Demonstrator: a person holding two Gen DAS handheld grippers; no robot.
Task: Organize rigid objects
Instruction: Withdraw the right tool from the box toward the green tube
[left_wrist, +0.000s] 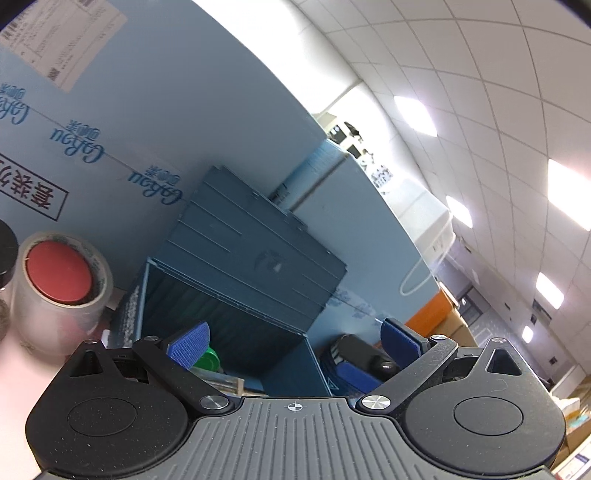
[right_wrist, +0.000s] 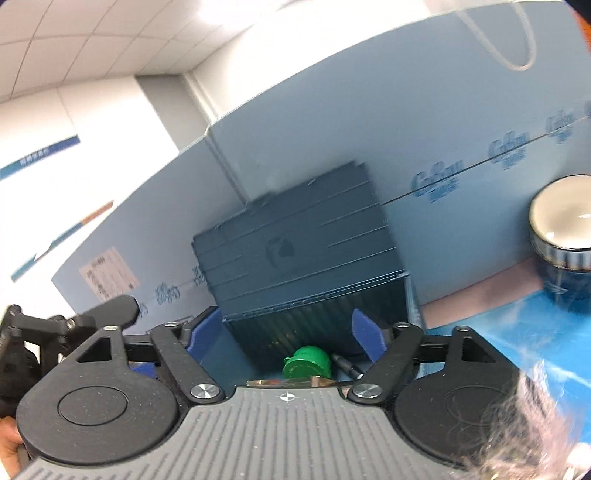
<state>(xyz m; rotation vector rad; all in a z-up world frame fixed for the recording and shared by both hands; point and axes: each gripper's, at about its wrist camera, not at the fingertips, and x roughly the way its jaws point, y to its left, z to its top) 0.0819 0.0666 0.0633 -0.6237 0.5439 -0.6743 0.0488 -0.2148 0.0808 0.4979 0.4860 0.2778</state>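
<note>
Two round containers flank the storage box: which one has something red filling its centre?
The clear tape roll, seen in the left wrist view, has a red disc in its core. The blue striped cup, in the right wrist view, shows a white interior.

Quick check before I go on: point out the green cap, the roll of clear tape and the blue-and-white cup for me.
green cap (right_wrist: 306, 362): right wrist view, on its round top face.
roll of clear tape (left_wrist: 55, 314): left wrist view, on its outer clear side.
blue-and-white cup (right_wrist: 565, 218): right wrist view, on its white inside.

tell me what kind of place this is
Probably an office or lab workroom: a grid tile ceiling with panel lights, stacked cardboard boxes in the background, and a table hemmed in by big blue printed cartons.
</note>
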